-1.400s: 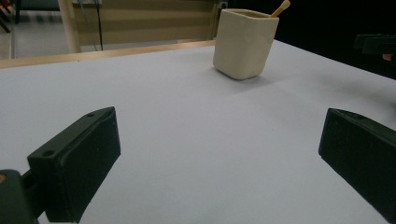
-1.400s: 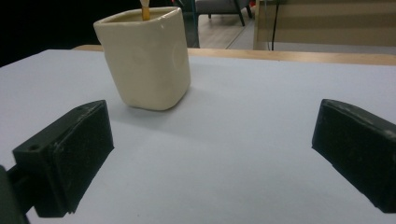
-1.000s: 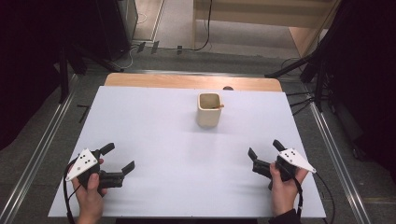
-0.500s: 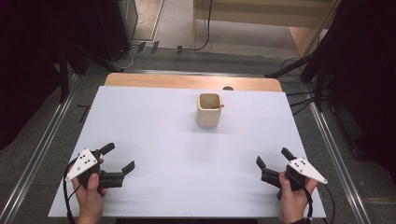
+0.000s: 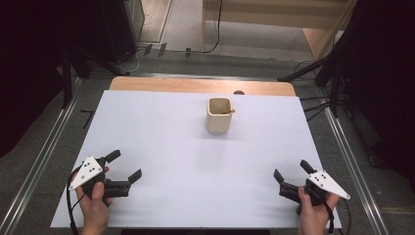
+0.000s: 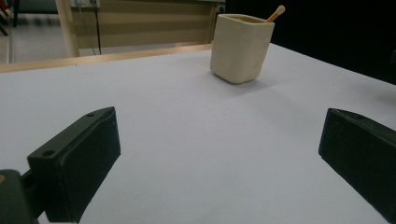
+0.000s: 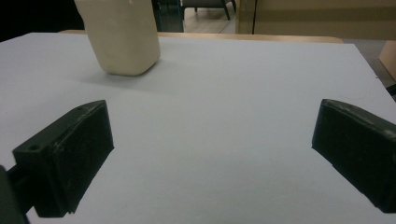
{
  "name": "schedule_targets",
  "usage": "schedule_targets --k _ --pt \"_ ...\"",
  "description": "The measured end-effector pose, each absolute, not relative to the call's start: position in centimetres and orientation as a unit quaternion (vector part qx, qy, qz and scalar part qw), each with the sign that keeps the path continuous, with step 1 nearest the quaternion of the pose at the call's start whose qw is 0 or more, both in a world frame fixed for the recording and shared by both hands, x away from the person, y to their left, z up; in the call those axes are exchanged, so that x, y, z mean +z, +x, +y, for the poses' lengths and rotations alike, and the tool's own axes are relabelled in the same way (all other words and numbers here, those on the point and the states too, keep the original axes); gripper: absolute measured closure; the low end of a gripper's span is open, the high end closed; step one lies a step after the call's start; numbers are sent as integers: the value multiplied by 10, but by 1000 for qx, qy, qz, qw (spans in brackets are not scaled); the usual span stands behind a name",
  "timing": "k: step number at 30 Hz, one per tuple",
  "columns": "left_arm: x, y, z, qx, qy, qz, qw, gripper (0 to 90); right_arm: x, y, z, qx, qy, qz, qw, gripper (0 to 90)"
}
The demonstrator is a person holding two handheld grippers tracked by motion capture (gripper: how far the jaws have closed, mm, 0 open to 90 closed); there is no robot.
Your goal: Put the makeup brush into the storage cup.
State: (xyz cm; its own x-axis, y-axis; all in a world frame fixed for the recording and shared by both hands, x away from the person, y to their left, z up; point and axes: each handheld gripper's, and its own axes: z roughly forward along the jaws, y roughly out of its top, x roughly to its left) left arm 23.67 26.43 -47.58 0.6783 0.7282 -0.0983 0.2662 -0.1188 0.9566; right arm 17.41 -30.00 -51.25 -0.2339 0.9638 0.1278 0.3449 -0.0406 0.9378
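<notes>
A cream square cup [image 5: 218, 115] stands upright on the white table [image 5: 161, 132], toward the back middle, with a thin wooden stick [image 5: 228, 111] leaning out of it. The cup [image 6: 240, 46] and the stick [image 6: 275, 13] rise ahead in the left gripper view. The cup's lower part [image 7: 122, 35] appears at upper left in the right gripper view. My left gripper [image 5: 124, 165] rests open at the front left, held by a hand, with nothing between its jaws. My right gripper [image 5: 292, 172] is open at the front right corner, also with nothing in it.
A wooden strip [image 5: 195, 86] runs along the table's back edge. Metal rails [image 5: 49, 147] flank both sides of the table. Cables [image 5: 215, 39] and dark stands lie on the floor behind. A wooden desk [image 5: 274, 19] stands at the far back.
My right gripper has drawn back toward the front right corner of the table. The left gripper and the cup have stayed where they were.
</notes>
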Motion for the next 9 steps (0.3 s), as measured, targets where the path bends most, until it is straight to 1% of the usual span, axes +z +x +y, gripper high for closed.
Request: schedule_targets --k 9 --pt "-476 238 265 203 720 345 567 0 -512 176 -299 472 534 623 323 0"
